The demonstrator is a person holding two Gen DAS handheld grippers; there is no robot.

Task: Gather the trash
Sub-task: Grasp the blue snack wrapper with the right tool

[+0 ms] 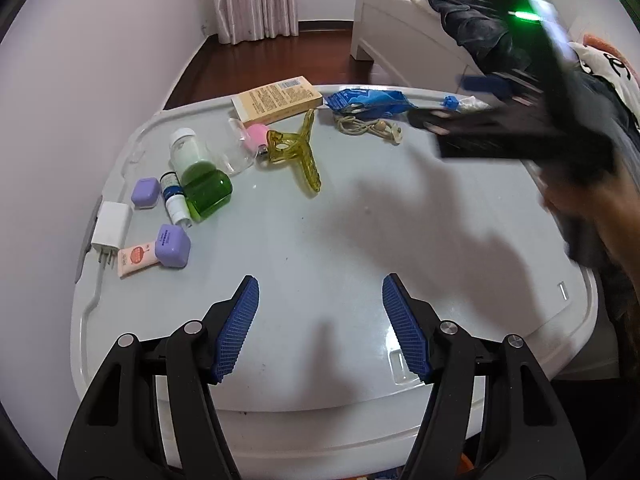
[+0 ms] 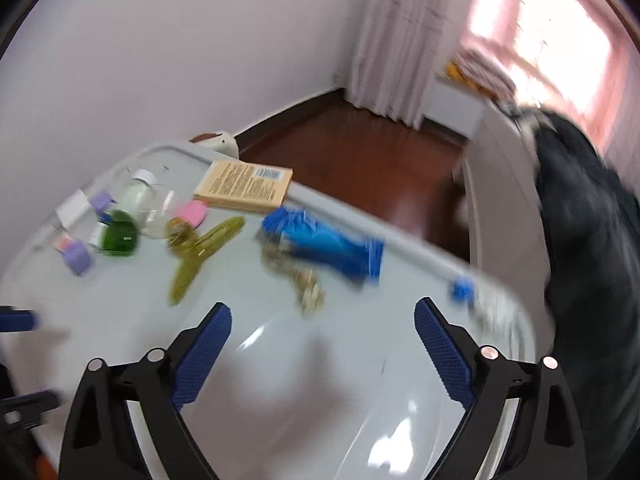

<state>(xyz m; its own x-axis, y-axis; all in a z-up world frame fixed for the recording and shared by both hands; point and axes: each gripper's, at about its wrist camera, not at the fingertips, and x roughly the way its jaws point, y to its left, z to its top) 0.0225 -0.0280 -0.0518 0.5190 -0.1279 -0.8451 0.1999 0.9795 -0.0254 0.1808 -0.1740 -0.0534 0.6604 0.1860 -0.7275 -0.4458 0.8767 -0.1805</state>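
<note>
A crumpled blue wrapper (image 1: 366,102) (image 2: 326,242) lies at the far edge of the pale grey table (image 1: 340,240) (image 2: 280,360), with a tangled beige cord (image 1: 368,126) (image 2: 298,276) beside it. A small blue-capped clear scrap (image 1: 464,103) (image 2: 468,292) lies at the far right corner. My left gripper (image 1: 320,294) is open and empty above the near table. My right gripper (image 2: 322,320) is open and empty; in the left wrist view it is a blurred black shape (image 1: 520,128) over the table's right side.
A yellow box (image 1: 278,98), a yellow-green hair claw (image 1: 298,148), a green bottle (image 1: 202,184), purple cases (image 1: 172,246), a white charger (image 1: 110,232) and small tubes lie at the left. A white bed (image 1: 400,32) with dark clothes stands behind.
</note>
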